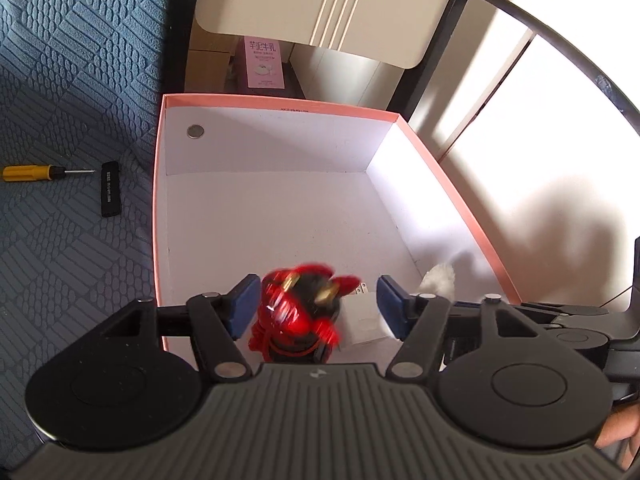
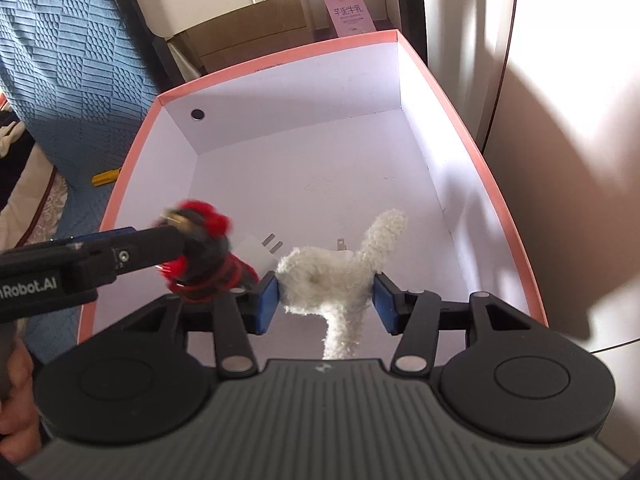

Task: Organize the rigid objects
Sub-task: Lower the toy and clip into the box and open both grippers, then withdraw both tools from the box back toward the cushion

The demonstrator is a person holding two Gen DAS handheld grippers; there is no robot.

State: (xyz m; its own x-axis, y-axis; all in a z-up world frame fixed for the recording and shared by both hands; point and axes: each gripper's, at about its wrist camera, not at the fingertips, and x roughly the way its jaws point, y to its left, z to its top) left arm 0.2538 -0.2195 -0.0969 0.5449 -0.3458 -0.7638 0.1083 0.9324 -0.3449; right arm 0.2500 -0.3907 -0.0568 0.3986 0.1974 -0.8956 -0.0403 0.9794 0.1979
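A pink-rimmed box (image 1: pixel 280 101) (image 2: pixel 280 62) with a white inside lies below both grippers. My left gripper (image 1: pixel 316 304) is open over its near end. A blurred red and black figure (image 1: pixel 304 300) (image 2: pixel 204 248) hangs between the blue pads, clear of both. My right gripper (image 2: pixel 325 300) is open around a white fluffy toy (image 2: pixel 332 276) (image 1: pixel 438 278), whose fur lies close to both pads. A white plug adapter (image 1: pixel 362 322) (image 2: pixel 256 254) rests on the box floor beside the figure.
A yellow screwdriver (image 1: pixel 28 172) and a black bar (image 1: pixel 110 194) lie on the blue textured cloth (image 1: pixel 60 100) left of the box. A round metal disc (image 1: pixel 195 131) sits on the far box wall. A pink carton (image 1: pixel 262 62) stands behind the box.
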